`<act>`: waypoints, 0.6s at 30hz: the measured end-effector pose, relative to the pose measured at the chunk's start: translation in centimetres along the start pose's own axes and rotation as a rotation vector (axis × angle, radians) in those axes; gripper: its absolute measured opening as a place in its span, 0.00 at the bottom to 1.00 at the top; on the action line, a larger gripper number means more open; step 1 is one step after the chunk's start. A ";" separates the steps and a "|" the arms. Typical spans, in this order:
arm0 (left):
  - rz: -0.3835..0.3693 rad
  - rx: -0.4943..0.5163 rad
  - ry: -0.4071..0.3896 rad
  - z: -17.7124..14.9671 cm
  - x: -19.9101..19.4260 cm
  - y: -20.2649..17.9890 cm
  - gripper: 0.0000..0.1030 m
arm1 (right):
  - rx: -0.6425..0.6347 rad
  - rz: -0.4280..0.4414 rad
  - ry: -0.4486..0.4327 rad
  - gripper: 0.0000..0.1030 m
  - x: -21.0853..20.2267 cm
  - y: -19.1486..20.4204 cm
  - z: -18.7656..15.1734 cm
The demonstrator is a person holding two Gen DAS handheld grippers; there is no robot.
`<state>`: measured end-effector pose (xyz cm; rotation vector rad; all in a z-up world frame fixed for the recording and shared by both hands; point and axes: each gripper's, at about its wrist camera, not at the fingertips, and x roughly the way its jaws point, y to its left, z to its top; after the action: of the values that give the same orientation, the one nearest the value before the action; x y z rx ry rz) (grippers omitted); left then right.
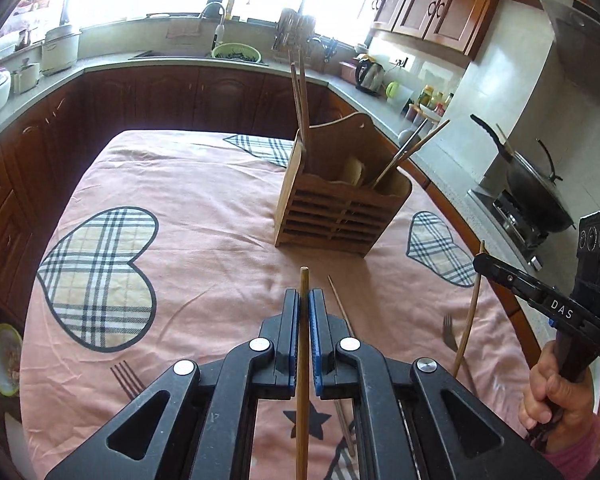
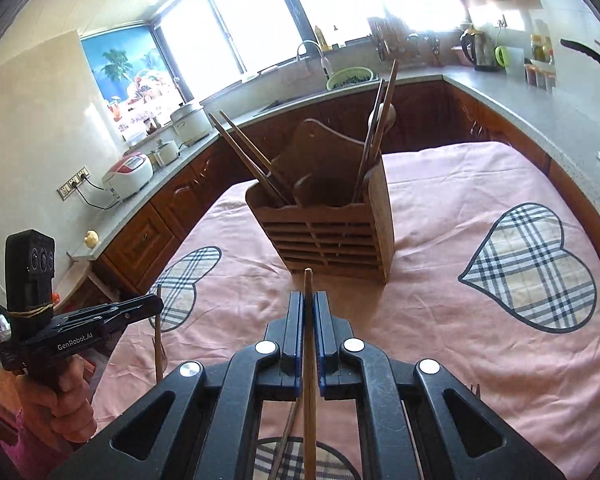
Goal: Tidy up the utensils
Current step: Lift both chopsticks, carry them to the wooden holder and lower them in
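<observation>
Gripping two chopsticks (image 1: 303, 344) — (one each)

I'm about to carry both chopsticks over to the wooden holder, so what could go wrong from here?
Each gripper, left and right, pinches one thin chopstick partway along, so either could pivot or slip. The holder already has sticks leaning outward; the arriving tips may snag them or tip it.

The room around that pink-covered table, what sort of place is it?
A home kitchen, most likely. A sink with a tap sits under the windows, a wok rests on a gas stove, and a rice cooker stands on the worktop.
</observation>
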<state>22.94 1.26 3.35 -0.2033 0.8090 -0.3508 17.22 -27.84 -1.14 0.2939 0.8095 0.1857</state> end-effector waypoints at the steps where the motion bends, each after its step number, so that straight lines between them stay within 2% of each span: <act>1: -0.004 -0.002 -0.012 -0.3 -1.0 0.0 0.04 | -0.004 -0.001 -0.011 0.05 -0.5 0.3 0.0; 8: -0.013 0.003 -0.082 -2.1 -6.4 -0.8 0.03 | -0.036 -0.012 -0.079 0.05 -4.6 1.4 -0.2; 18: -0.018 0.025 -0.146 -2.7 -10.1 -1.5 0.03 | -0.065 -0.030 -0.158 0.05 -7.9 2.5 0.3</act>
<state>14.16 3.67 8.78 -0.2111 0.6587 -0.3586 11.97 -27.69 5.30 0.2317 0.6498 0.1585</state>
